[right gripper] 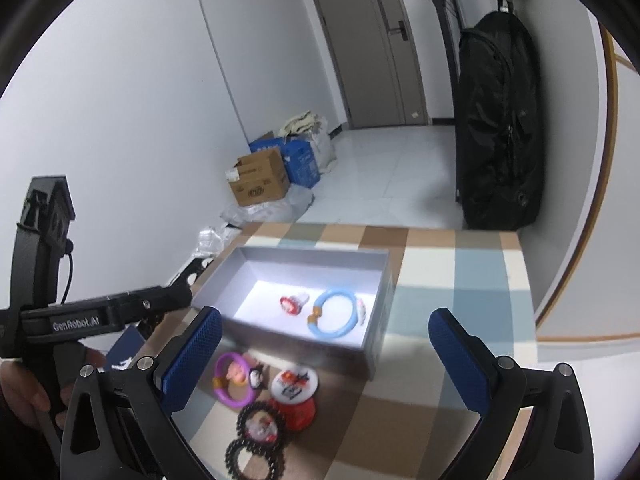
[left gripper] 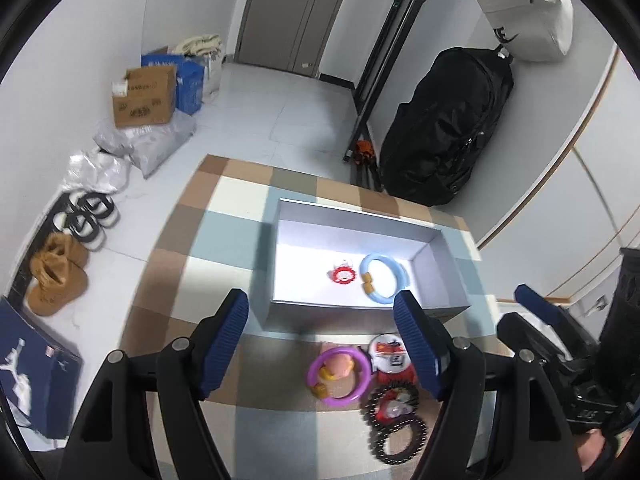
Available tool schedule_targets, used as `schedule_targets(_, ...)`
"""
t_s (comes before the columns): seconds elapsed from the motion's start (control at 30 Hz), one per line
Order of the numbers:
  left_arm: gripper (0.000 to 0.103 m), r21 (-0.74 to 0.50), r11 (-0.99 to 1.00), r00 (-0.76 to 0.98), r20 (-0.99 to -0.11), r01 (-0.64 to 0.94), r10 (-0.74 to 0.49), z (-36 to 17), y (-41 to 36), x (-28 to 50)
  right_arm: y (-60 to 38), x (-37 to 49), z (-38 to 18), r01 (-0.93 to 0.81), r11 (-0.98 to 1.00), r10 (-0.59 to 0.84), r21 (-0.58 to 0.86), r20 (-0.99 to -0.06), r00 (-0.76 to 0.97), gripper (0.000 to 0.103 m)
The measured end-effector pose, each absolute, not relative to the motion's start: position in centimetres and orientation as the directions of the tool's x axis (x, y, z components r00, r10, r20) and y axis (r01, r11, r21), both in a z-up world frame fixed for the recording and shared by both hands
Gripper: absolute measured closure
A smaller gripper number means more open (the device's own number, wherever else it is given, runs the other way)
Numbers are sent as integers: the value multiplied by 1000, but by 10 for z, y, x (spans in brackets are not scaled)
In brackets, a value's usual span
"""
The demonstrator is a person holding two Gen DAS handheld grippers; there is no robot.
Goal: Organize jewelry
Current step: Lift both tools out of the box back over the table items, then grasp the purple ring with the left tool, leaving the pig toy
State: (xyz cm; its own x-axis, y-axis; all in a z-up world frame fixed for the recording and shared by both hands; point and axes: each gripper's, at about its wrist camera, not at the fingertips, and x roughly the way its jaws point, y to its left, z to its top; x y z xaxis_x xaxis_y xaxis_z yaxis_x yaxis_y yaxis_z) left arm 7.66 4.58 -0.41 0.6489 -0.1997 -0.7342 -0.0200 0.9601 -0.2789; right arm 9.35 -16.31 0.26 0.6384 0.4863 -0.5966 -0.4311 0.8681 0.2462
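Observation:
A grey open box (left gripper: 280,312) (right gripper: 372,352) sits on the checked table and holds a light blue bangle (left gripper: 383,279) (right gripper: 334,314) and a small red charm (left gripper: 343,276) (right gripper: 291,305). In front of it lie a purple bangle (left gripper: 339,376) (right gripper: 233,380), a round red-and-white badge (left gripper: 390,354) (right gripper: 293,386) and black bead bracelets (left gripper: 394,420) (right gripper: 256,440). My left gripper (left gripper: 322,344) hovers open above the loose pieces, nothing between its blue pads. My right gripper (right gripper: 324,356) is open too, empty, over the box's near wall.
The checked table (left gripper: 224,240) (right gripper: 460,280) ends close behind the box. On the floor to the left are shoes (left gripper: 58,276), plastic bags and cardboard boxes (left gripper: 144,96) (right gripper: 260,178). A black bag (left gripper: 448,128) (right gripper: 500,128) hangs at the right.

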Motion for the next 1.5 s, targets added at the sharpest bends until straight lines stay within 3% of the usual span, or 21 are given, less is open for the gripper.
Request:
schedule_targets(0.07, 19, -276, 961, 652, -733, -21, -196, -7, 46, 72, -162, 90, 2, -443, 864, 492, 240, -596, 635, 0)
schedule_targets(0.5, 18, -208, 978, 578, -800, -15, -161, -44, 26, 70, -168, 81, -13, -410, 877, 469, 251, -634, 615, 0)
schedule_targets(1.2, 19, -238, 971, 507, -842, -40, -185, -64, 18, 83, -175, 89, -25, -368, 893, 441, 260, -676, 590, 0)
schedule_targets(1.23, 20, -239, 970, 511, -839, -37, -187, -63, 18, 83, -175, 90, -26, -367, 893, 440, 261, -678, 589, 0)
schedule_targets(1.37, 48, -237, 972, 497, -842, 5, -207, -64, 11, 83, -175, 90, -26, -369, 893, 440, 259, -679, 588, 0)
schedule_targets(1.5, 54, -236, 972, 493, -844, 16, -213, -65, 10, 82, -174, 89, -27, -372, 892, 439, 256, -681, 586, 0)
